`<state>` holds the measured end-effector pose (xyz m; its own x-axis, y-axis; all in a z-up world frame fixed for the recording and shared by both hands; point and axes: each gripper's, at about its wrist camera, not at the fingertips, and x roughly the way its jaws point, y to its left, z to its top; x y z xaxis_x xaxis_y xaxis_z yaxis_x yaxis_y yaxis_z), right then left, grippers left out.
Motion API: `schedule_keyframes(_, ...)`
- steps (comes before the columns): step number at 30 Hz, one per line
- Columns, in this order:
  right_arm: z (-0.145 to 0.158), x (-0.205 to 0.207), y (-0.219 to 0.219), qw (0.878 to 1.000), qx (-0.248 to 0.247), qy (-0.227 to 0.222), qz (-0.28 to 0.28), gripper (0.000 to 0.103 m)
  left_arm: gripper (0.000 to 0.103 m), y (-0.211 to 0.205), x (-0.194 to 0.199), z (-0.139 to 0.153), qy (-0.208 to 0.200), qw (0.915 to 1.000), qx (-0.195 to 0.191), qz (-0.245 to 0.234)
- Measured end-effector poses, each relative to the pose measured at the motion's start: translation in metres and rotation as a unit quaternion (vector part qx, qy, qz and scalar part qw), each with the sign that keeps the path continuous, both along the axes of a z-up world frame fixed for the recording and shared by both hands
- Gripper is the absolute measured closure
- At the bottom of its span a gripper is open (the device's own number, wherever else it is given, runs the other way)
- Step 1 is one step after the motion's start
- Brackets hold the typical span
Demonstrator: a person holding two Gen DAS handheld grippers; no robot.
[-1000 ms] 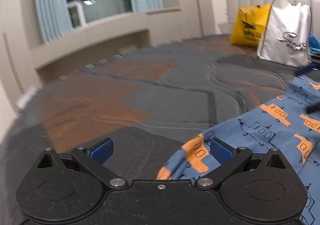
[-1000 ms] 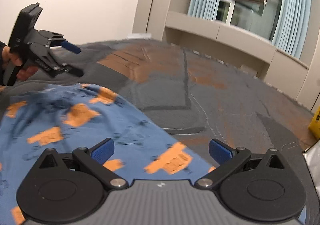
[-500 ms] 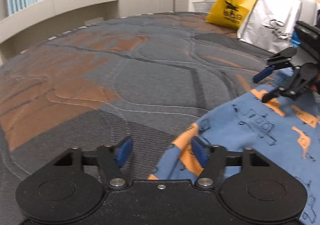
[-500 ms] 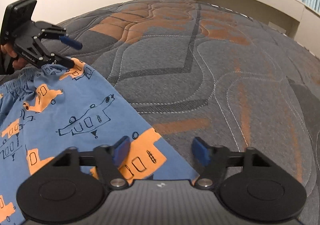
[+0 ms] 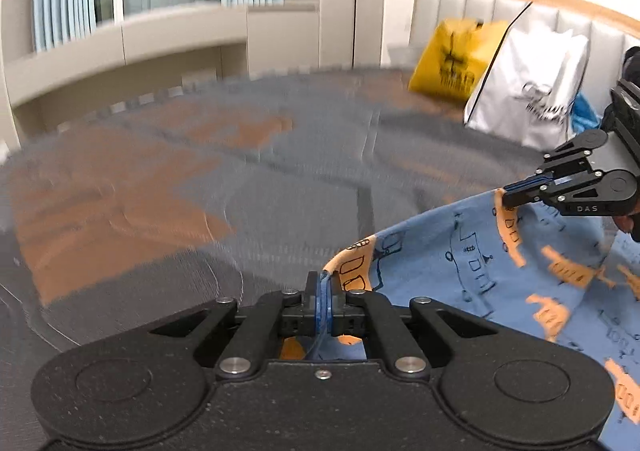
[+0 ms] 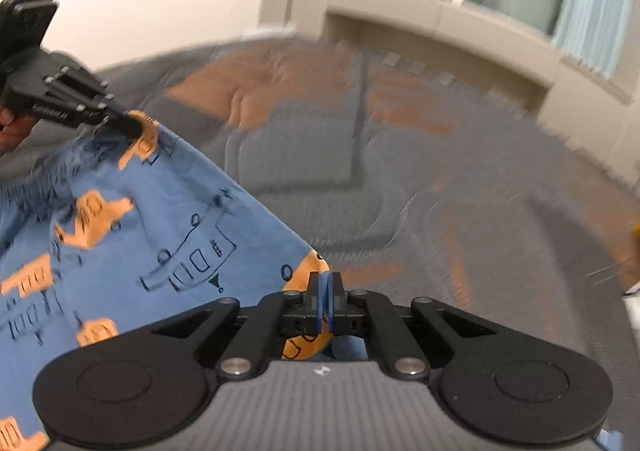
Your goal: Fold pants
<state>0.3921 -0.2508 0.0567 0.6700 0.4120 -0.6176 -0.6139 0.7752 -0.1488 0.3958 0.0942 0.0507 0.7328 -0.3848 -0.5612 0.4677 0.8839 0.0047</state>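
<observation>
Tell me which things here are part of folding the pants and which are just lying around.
Part of the job:
- pants, blue with orange prints
- left gripper, shut on the pants' edge
- right gripper, shut on another edge
- mattress under them

Just lying about:
- yellow bag
- white bag
</observation>
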Motion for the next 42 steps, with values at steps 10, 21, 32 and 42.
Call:
schedule_keyframes(10,0.035,-0.174,-0.004,0.99,0.014,-0.142,0.009,0.101,0.102,0.003,-0.138,0.023,-0.107,0.9931,0.026,-0.039)
schedule_keyframes(21,-0.013,-0.289,0.01,0.992,0.014,-0.127,0.0,0.101,0.101,0.006,-0.226,-0.026,-0.078,0.9933,0.041,-0.075)
schedule_keyframes(32,-0.041,-0.321,0.009,0.991,0.006,-0.135,-0.008,0.101,0.102,0.007,-0.244,-0.047,-0.063,0.9939,0.059,-0.069)
schedule_keyframes(42,-0.064,-0.324,0.015,0.992,-0.036,-0.119,0.008,0.102,0.099,0.006,-0.246,-0.062,-0.022,0.9959,0.049,-0.072)
